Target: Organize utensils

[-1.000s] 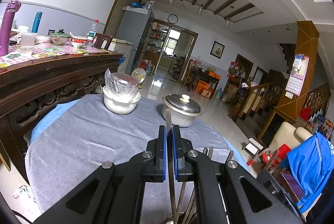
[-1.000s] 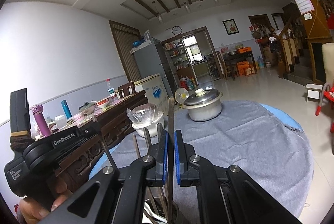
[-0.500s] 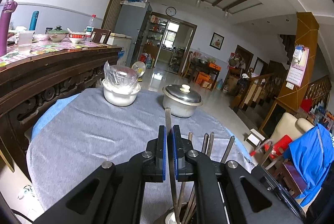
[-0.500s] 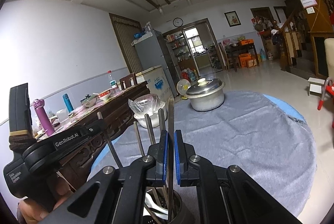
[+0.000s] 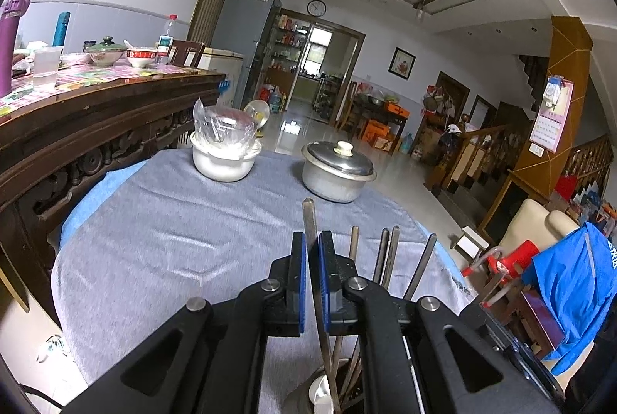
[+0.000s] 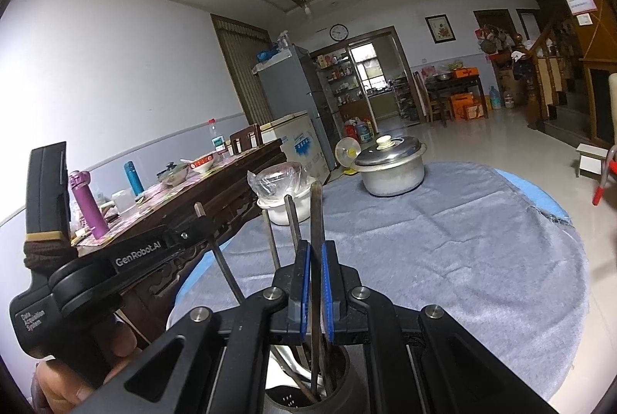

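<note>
Your left gripper (image 5: pixel 312 283) has its jaws pressed onto a flat metal utensil handle (image 5: pixel 309 217): the handle runs upright between the blue pads, its squared tip standing above the fingertips and its lower length dropping behind the jaws into the utensil holder (image 5: pixel 304 396) at the bottom edge of the view. Just right of those jaws, more utensil handles (image 5: pixel 385 252) stand in the same holder, leaning slightly right and apart from your pads.

Your right gripper (image 6: pixel 315 283) is likewise pinching a dark, narrow utensil (image 6: pixel 317 213) between its blue pads. It rises straight above the fingertips, and below them it reaches down into the round metal holder (image 6: pixel 339 391), which sits directly under the jaws. Left of the jaws, three thinner handles (image 6: pixel 291 217) stick up from the holder, none of them touching the pads. Your left hand (image 6: pixel 77 375) wraps the grip of the other gripper at the lower left of the right wrist view.

Beyond both grippers, the desk (image 5: pixel 173 240) is covered with a grey cloth. At its far side stand a lidded metal pot (image 5: pixel 337 174) and a white bowl (image 5: pixel 223 163) holding a clear plastic bag, well apart from the holder.
</note>
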### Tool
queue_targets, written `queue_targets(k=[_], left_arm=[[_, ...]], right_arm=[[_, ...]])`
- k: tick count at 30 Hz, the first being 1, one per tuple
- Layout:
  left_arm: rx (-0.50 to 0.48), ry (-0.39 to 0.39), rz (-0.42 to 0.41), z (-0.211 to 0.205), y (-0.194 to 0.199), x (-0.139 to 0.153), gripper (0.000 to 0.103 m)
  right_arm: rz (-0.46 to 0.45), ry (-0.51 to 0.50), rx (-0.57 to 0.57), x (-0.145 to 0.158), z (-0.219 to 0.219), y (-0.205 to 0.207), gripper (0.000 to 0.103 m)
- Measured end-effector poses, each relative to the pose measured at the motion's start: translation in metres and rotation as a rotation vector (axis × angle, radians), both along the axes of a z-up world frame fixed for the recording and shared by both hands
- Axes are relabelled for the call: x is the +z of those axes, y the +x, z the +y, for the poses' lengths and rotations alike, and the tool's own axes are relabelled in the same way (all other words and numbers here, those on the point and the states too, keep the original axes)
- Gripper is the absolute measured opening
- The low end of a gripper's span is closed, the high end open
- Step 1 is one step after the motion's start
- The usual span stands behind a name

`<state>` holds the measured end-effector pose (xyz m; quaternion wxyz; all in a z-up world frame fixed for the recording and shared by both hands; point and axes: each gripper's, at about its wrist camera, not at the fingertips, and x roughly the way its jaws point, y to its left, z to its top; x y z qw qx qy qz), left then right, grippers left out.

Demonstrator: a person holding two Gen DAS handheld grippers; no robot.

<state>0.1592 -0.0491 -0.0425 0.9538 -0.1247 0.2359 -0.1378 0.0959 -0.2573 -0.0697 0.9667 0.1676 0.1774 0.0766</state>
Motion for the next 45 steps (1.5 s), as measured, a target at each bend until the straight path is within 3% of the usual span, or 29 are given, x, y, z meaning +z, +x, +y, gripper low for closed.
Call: queue_targets(k=[4, 20, 22, 23, 26, 27, 31, 39, 45], left_arm=[[-0.014, -0.002, 0.016, 0.003, 0.000, 0.000, 0.010], [0.011, 0.026, 0.036, 0.012, -0.004, 0.001, 0.063], [0.013, 0.030, 0.045, 0.014, -0.004, 0.000, 0.068], [0.013, 0.032, 0.053, 0.015, -0.004, 0.000, 0.070], [0.017, 0.047, 0.080, 0.018, -0.002, -0.003, 0.074], [0.019, 0.057, 0.090, 0.019, -0.002, -0.004, 0.075], [0.026, 0.099, 0.126, 0.022, -0.003, -0.007, 0.080], [0.077, 0.302, 0.148, 0.019, -0.015, -0.010, 0.083], [0.085, 0.366, 0.158, 0.019, -0.028, -0.011, 0.084]], right_arm=[[0.002, -0.001, 0.000, 0.000, 0.000, 0.000, 0.008], [0.006, 0.044, -0.026, 0.006, -0.012, -0.007, 0.010], [0.002, 0.044, -0.037, 0.007, -0.014, -0.010, 0.016], [0.000, 0.045, -0.043, 0.008, -0.015, -0.012, 0.025], [-0.013, 0.047, -0.067, 0.010, -0.019, -0.017, 0.050], [-0.020, 0.042, -0.076, 0.011, -0.021, -0.019, 0.054], [-0.013, 0.024, -0.086, 0.013, -0.023, -0.023, 0.054], [0.054, -0.007, -0.081, 0.003, -0.022, -0.025, 0.062], [0.088, -0.045, -0.058, 0.000, -0.015, -0.031, 0.065]])
